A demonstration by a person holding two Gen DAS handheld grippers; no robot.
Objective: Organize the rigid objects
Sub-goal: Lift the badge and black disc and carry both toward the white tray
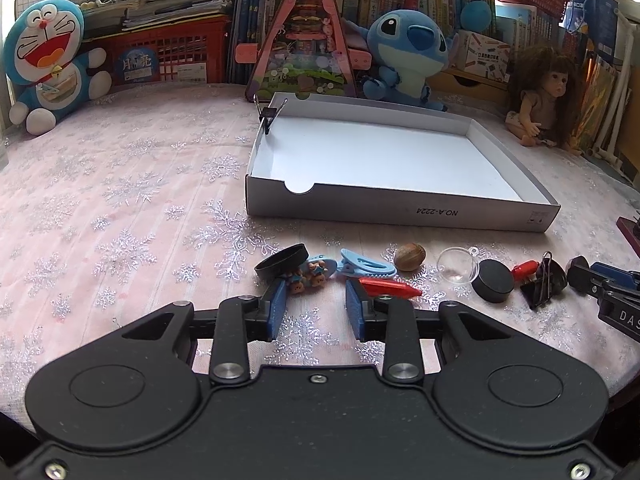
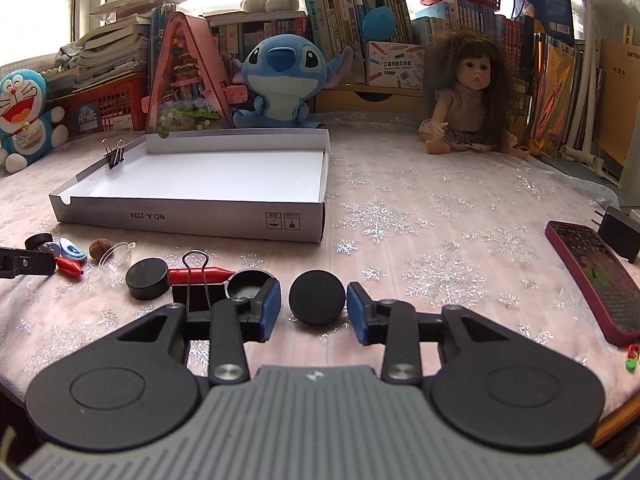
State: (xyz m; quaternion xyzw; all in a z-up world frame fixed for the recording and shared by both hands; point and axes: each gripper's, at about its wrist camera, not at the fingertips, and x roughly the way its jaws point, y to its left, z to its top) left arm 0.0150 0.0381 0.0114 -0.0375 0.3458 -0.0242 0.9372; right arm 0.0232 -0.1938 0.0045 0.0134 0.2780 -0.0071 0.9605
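The right gripper (image 2: 312,307) stands wide open around a round black plastic puck (image 2: 317,297), ready to close. The left gripper (image 1: 316,307), equally wide, holds nothing. Beyond both, the shallow white cardboard box (image 2: 192,218) waits empty, presumably for the row of trinkets before it.

Cardboard tray (image 2: 192,216): matt grey outside, smooth white inside. Black disc (image 2: 317,297): matt. Clear dome (image 1: 458,268): glossy plastic. Tablecloth (image 2: 440,216): pink cloth, glittery snowflakes. Binder clip (image 2: 198,288): metal wire handles.
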